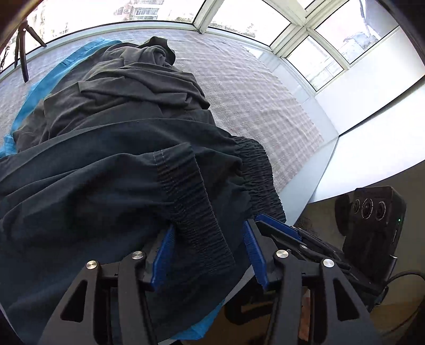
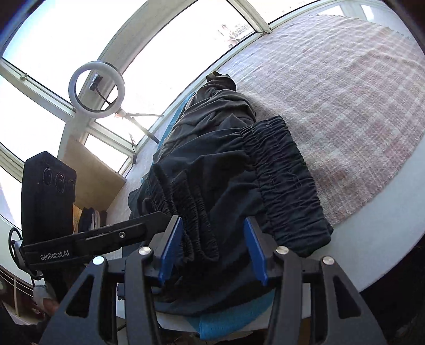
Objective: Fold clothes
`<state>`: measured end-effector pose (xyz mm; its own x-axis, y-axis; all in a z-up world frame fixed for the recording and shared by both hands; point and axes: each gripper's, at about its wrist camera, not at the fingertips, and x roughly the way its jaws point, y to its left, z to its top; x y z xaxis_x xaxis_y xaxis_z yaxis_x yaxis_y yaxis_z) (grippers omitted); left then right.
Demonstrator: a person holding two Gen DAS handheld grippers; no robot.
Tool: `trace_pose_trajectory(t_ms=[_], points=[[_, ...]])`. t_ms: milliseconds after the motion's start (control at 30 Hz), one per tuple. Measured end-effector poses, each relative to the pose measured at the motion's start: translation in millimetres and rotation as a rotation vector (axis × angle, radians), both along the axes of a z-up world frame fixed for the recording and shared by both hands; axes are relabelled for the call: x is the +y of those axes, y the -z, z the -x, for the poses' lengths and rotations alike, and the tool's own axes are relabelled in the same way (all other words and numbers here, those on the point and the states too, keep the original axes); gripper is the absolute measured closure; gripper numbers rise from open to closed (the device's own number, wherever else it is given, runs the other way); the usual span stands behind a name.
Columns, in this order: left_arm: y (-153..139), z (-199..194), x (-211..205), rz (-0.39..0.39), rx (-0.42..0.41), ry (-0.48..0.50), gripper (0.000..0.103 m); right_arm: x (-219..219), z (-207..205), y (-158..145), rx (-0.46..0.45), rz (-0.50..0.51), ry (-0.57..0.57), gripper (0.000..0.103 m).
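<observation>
Waistband of the dark shorts (image 1: pixel 127 191) at the worktop's (image 2: pixel 372 254) near edge lies loose between my half-open left tongs (image 1: pixel 209 254) and right tongs (image 2: pixel 212 249), so withdrawing carelessly could snag the elastic and undo the fold.

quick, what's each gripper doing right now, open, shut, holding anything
left gripper: open, dark shorts waistband between the jaws, not pinched.
right gripper: open, waistband fabric between the jaws, not pinched.

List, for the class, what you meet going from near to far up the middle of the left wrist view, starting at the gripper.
Left gripper → gathered elastic waistband of the dark garment → crumpled grey garment → checked cloth → window frame.
</observation>
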<state>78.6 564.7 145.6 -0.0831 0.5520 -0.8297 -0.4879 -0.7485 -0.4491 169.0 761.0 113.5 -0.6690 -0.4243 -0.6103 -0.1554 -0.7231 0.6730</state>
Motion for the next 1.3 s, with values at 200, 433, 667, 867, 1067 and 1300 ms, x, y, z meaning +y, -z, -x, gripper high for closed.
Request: trace_pose_trajectory(t_ms=[200, 433, 667, 867, 1067, 1300], points=[[-47, 5, -57, -0.062, 0.064, 0.006, 0.043, -20, 14, -11, 0.005, -0.110, -0.016, 0.051], [-57, 10, -198, 0.049, 0.224, -0.179, 0.041, -74, 52, -6, -0.064, -0.328, -0.136, 0.044], [4, 6, -329, 0.097, 0.110, -0.451, 0.041, -69, 62, 24, -0.142, -0.241, -0.165, 0.055], [37, 1, -366, 0.133, 0.085, -0.523, 0.041, -81, 38, -9, -0.055, -0.307, -0.141, 0.088], [60, -11, -364, 0.139, 0.053, -0.479, 0.041, -86, 45, -2, -0.169, -0.468, -0.109, 0.080], [64, -62, -365, 0.130, 0.083, -0.359, 0.042, -125, 22, -67, -0.040, -0.624, -0.122, 0.073]])
